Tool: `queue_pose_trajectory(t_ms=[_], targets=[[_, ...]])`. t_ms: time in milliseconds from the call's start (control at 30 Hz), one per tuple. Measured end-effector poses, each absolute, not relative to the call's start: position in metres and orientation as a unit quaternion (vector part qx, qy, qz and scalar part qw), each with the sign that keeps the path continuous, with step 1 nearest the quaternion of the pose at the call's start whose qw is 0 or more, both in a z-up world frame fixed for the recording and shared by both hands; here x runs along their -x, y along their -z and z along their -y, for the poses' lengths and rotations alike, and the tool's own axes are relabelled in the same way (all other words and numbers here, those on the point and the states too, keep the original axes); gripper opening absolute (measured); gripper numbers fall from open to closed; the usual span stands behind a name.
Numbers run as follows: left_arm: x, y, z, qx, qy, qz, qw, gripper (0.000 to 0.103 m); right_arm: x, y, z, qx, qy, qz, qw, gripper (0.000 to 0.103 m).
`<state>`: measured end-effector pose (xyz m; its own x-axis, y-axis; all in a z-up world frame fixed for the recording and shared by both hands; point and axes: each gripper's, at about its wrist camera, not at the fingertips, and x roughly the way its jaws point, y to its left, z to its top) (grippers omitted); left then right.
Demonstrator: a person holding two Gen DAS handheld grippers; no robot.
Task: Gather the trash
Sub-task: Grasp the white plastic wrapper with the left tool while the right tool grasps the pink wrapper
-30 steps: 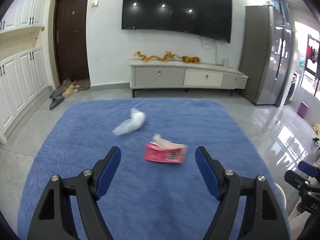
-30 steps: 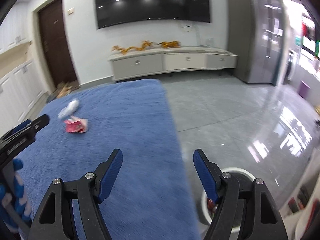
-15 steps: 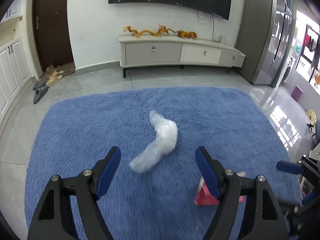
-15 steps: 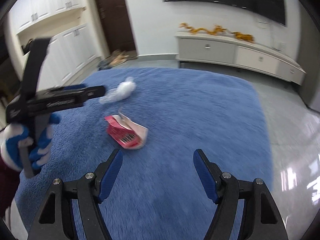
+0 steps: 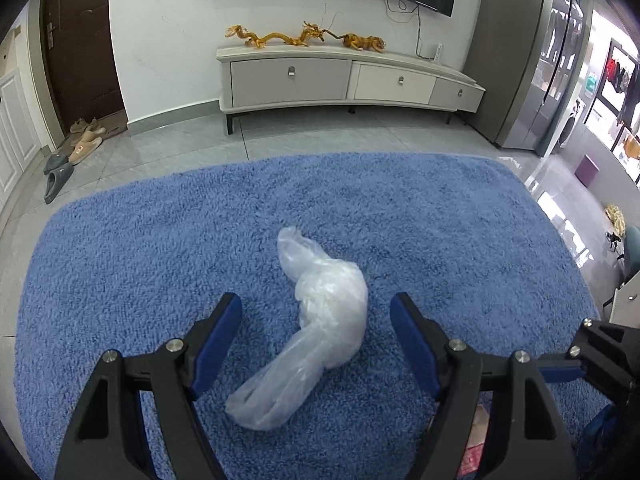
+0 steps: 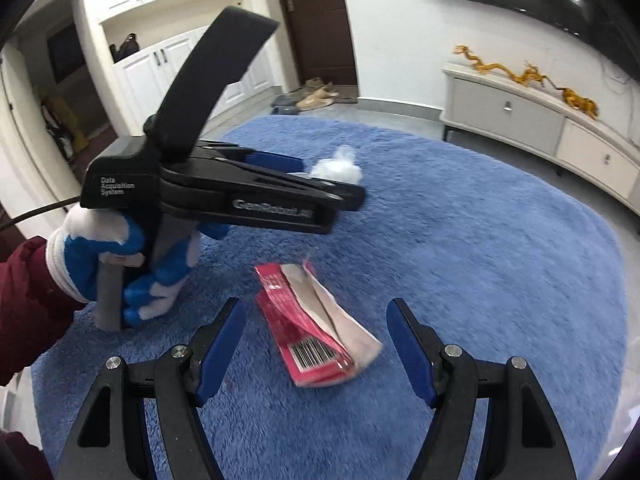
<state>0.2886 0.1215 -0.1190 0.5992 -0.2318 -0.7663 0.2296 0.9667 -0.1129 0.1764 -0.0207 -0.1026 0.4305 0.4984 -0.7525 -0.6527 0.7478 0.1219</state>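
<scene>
A crumpled clear plastic bag lies on the blue rug. My left gripper hangs open over it, one blue pad on each side, not touching. A torn red packet with a barcode lies flat on the same rug. My right gripper is open above it, its pads apart from the packet. In the right wrist view the left gripper's body shows, held by a gloved hand, with the plastic bag just beyond its tip. A corner of the red packet shows low in the left wrist view.
The rug lies on grey tile floor. A low white TV cabinet with golden dragon figures stands against the far wall. Slippers lie near a dark door. White cupboards line the left side.
Both grippers have swung in and down over the rug. The left now straddles the plastic bag; the right has turned left, from the rug's edge to over the red packet. Their jaws kept their width.
</scene>
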Motion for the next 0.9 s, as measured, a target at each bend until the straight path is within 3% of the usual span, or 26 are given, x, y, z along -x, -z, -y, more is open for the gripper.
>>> queue_pose_trajectory(t_ms=[200,300,467,533,633,900], targets=[[-0.293,0.123,-0.124,0.016,0.131,-0.429,0.893,0.075,-0.166,0.114,0.008,0.149,-0.362,-0.404,0.827,0.071],[-0.292,0.123,-0.124,0.011,0.127,-0.428,0.895,0.072,-0.161,0.121,0.004,0.176,-0.353,-0.402,0.827,0.062],[-0.289,0.124,-0.122,0.005,0.122,-0.423,0.898,0.057,-0.160,0.122,0.009,0.182,-0.341,-0.395,0.833,0.040],[-0.287,0.123,-0.123,0.008,0.121,-0.421,0.899,0.041,-0.157,0.122,0.014,0.178,-0.337,-0.393,0.837,0.031],[-0.282,0.121,-0.123,0.015,0.126,-0.421,0.898,0.028,-0.148,0.119,0.021,0.160,-0.330,-0.393,0.843,0.031],[-0.240,0.107,-0.117,0.012,0.123,-0.396,0.910,0.027,-0.121,0.104,0.042,0.103,-0.304,-0.392,0.862,0.031]])
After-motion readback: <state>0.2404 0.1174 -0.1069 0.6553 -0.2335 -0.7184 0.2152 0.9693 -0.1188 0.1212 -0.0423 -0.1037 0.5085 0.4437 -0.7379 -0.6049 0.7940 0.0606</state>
